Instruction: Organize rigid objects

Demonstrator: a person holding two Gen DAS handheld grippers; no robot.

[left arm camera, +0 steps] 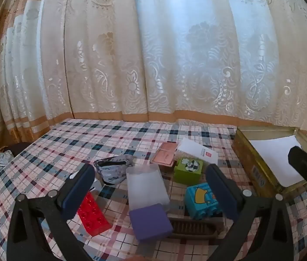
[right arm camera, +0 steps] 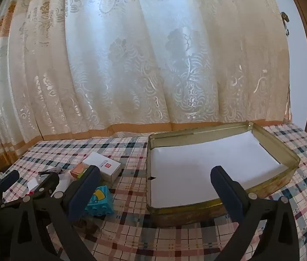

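Both hand-held grippers gape empty: left hand-held gripper [left arm camera: 151,180], right hand-held gripper [right arm camera: 155,182].

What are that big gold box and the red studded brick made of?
The large gold rectangular box looks like thin metal, probably tin: its walls are glossy and reflective with a rolled rim, and white paper lines the bottom. The translucent red studded brick looks like hard glossy plastic, since light glows through it and glints on its studs.
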